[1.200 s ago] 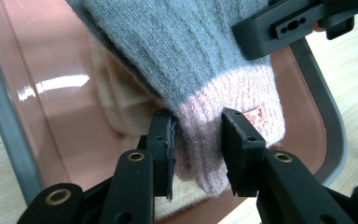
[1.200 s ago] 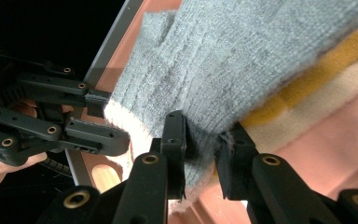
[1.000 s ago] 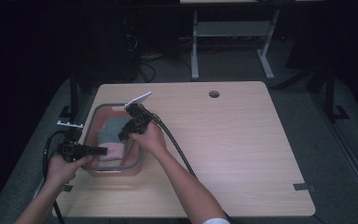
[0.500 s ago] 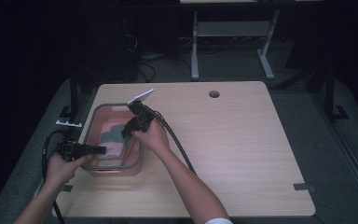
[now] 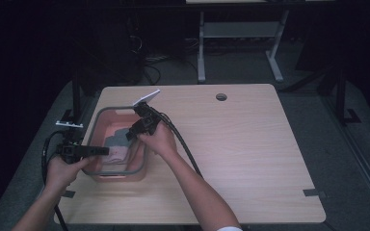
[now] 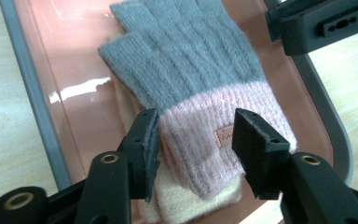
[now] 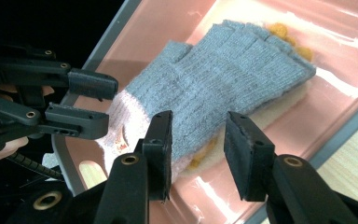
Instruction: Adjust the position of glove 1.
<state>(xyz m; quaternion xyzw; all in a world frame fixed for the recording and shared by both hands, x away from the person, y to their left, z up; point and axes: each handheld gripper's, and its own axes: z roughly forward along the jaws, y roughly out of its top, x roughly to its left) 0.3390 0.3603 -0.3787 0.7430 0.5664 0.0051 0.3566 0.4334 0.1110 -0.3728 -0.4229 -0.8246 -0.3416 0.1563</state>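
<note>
A ribbed knit glove (image 6: 200,88), grey with a pink cuff and a small sewn label, lies flat on a cream fleecy glove (image 6: 191,205) inside a glossy pink, grey-rimmed plastic tray (image 5: 107,115) on the pale wood-grain worktop (image 5: 250,144). The left hand-held gripper (image 6: 196,140) hovers over the cuff, the right hand-held gripper (image 7: 198,144) over the palm; both have just been opening, jaws spread, pads clear of the wool. Both forearms reach in low.

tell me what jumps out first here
A grey and pink knit glove lies on a cream one in a pink tray at the table's left. Both grippers, left and right, hover over it with jaws just opened, gripping nothing.
</note>
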